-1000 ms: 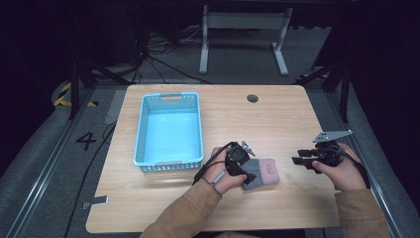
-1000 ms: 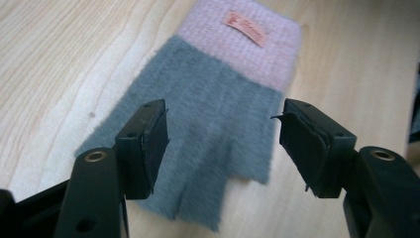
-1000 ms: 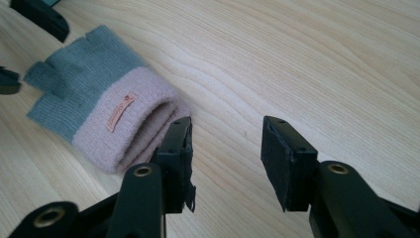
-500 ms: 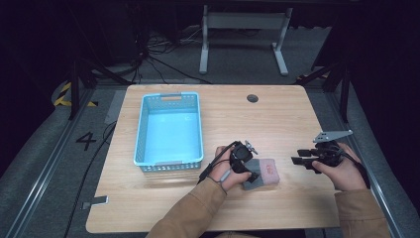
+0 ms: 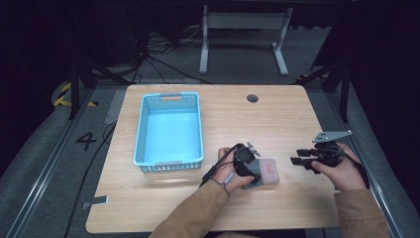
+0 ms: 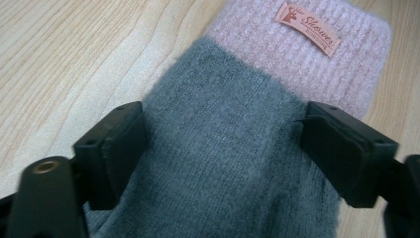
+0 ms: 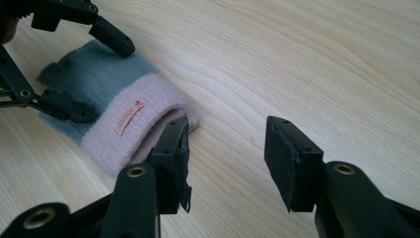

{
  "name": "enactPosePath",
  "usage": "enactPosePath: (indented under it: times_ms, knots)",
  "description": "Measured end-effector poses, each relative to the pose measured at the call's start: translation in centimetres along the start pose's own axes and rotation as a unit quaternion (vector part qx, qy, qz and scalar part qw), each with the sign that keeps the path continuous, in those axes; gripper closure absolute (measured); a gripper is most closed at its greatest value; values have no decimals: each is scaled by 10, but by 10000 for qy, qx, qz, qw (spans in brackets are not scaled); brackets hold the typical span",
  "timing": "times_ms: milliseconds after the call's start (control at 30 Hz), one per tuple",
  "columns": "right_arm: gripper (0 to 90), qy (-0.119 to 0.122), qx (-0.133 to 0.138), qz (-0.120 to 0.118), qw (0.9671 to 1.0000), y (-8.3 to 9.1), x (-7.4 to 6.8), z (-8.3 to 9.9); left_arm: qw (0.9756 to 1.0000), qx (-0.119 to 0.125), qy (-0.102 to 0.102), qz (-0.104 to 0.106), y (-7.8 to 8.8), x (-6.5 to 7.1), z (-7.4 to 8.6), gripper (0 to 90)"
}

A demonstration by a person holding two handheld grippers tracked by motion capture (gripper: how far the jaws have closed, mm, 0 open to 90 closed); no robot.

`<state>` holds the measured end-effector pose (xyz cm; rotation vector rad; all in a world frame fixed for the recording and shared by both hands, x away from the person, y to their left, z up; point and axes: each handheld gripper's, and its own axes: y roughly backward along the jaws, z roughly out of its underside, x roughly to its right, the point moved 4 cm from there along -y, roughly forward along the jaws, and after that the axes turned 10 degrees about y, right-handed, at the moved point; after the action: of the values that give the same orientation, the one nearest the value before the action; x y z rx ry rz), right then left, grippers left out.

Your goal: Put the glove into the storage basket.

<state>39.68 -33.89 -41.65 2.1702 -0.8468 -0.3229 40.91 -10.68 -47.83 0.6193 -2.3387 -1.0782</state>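
Just beside table edge [image 5: 297, 225]: knit glove [image 5: 267, 171] (flat).

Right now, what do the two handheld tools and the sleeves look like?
Both are black two-jaw tools: the left tool trails a black cable, the right tool carries a grey three-cornered plate on top. Flat rectangular black pads, brass-coloured pivot rivets. Tan sleeves on both forearms.

From overhead, one camera looks forward and down across the table [image 5: 297, 119]. Each gripper camera sits close, looking along its jaws; all share the knit glove [image 6: 237, 163].
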Motion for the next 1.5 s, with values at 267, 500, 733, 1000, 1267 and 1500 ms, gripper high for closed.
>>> enactPosePath:
  times_ms: [267, 500, 733, 1000, 1267, 1500]
  knots:
    - [514, -11, 7, -27, 10000, -3, -1, 0, 9997, 4, -135, -198, -4, 4, 2, 136]
    - [511, -1, 31, -46, 10000, -4, -1, -1, 9987, -47, -256, -442, -4, 8, 3, 194]
    - [510, 4, 69, -29, 10000, -3, 1, -3, 9986, 153, -221, -453, -3, 12, 5, 362]
    - [511, 79, 151, -46, 9998, -4, 2, -10, 9979, 599, -223, 18, -6, 8, 8, 593]
    - [518, 166, 244, -111, 9995, -6, 3, -19, 9985, 509, -205, -74, -5, 9, 5, 625]
    - [519, 176, 286, -117, 9994, -6, 5, -21, 9993, 368, -94, -15, -3, 7, 2, 661]
